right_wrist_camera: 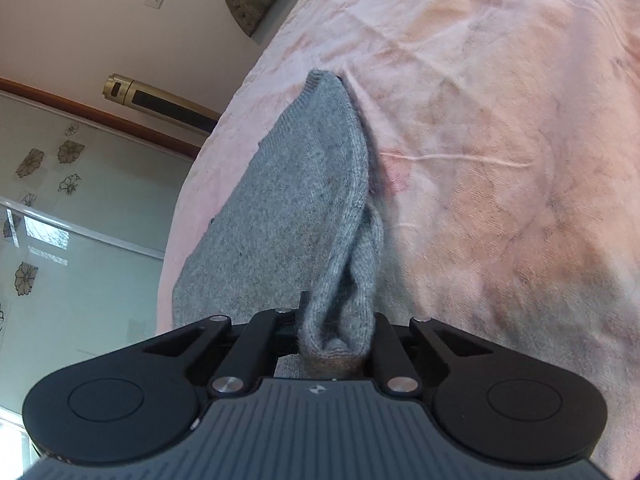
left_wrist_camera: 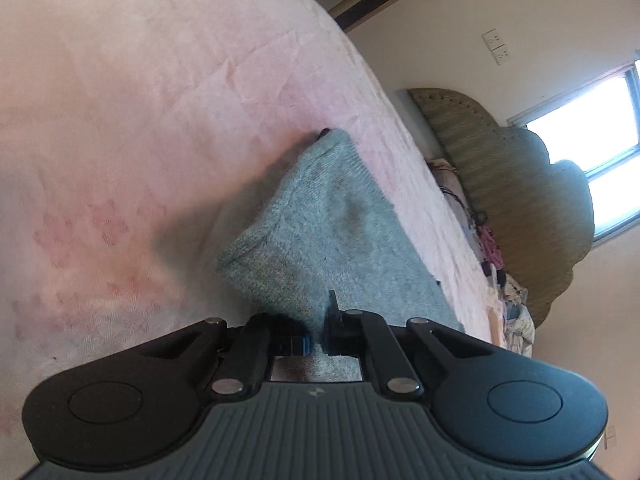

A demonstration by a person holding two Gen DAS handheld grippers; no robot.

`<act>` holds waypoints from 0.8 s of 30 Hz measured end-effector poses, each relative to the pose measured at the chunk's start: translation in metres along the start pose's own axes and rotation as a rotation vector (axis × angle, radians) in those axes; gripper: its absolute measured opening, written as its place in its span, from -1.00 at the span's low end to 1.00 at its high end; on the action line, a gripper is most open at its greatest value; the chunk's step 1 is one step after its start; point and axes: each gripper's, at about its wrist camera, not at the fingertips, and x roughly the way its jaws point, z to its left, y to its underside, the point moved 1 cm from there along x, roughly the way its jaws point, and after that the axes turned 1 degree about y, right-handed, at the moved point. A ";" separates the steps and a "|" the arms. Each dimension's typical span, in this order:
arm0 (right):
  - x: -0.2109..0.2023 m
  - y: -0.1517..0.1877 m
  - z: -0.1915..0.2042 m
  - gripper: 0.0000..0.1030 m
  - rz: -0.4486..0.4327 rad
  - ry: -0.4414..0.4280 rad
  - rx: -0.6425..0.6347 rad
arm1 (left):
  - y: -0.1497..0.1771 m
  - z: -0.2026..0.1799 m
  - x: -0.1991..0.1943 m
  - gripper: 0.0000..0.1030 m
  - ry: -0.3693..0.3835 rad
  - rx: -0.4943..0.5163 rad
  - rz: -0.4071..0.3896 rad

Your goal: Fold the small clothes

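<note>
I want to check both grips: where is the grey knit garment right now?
The grey knit garment lies on the pink bedspread near its edge, central in both wrist views, pinched by the right gripper and left gripper.

Blk ribbed gripper (left_wrist_camera: 316, 340), silver screws

Knitted garment (left_wrist_camera: 320, 232): grey, faintly heathered, plain, with a ribbed edge; a brownish tinge shows at the bunched end in the right wrist view.
Bed cover (left_wrist_camera: 140, 100): pale pink, with faded reddish flower-like blotches on the near part; warmer peach tones in the right wrist view.
Left gripper (left_wrist_camera: 318, 338): black arms and body, silver rivets, blue pads; grooved dark grey housing.
Right gripper (right_wrist_camera: 336, 340): same black and dark grey.
Headboard (left_wrist_camera: 500, 200): olive green, ribbed weave.
Wall (left_wrist_camera: 540, 20): cream; sockets (left_wrist_camera: 496, 46) white.
Glass panel (right_wrist_camera: 60, 200): pale green, printed with outlined flowers.
</note>
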 end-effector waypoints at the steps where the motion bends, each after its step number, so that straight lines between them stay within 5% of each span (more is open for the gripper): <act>1: -0.005 0.000 0.005 -0.78 0.001 -0.010 -0.019 | -0.002 -0.003 -0.007 -0.91 0.016 0.013 0.002; 5: -0.028 0.005 0.012 -0.79 0.023 -0.038 -0.051 | -0.002 -0.004 -0.033 -0.91 0.028 0.059 0.018; 10: -0.032 0.025 -0.011 -0.78 0.087 0.014 -0.011 | 0.012 0.027 -0.021 -0.85 -0.100 0.114 0.133; 12: -0.030 0.028 -0.021 -0.68 0.085 0.021 0.018 | 0.011 0.026 -0.029 -0.78 -0.111 0.157 0.117; 14: -0.043 0.022 -0.019 -0.40 0.050 0.021 0.009 | 0.004 0.009 -0.047 -0.57 -0.176 0.280 0.033; 15: -0.055 0.015 -0.014 -0.03 -0.009 0.042 -0.026 | 0.000 -0.001 -0.056 -0.19 -0.205 0.356 -0.031; 16: -0.065 0.007 -0.007 0.15 -0.068 0.069 -0.066 | -0.003 -0.014 -0.063 0.50 -0.236 0.434 -0.110; 17: -0.072 -0.002 0.001 0.34 -0.126 0.098 -0.120 | -0.006 -0.029 -0.065 0.80 -0.265 0.500 -0.197; 18: -0.074 -0.010 0.010 0.32 -0.156 0.111 -0.164 | -0.006 -0.044 -0.064 0.96 -0.263 0.570 -0.271; 21: -0.051 -0.035 0.041 0.32 -0.158 0.124 -0.291 | -0.003 -0.093 -0.025 0.96 -0.180 0.824 -0.312; 24: -0.001 -0.052 0.072 0.32 -0.112 0.123 -0.427 | 0.001 -0.128 0.053 0.94 -0.229 0.995 -0.212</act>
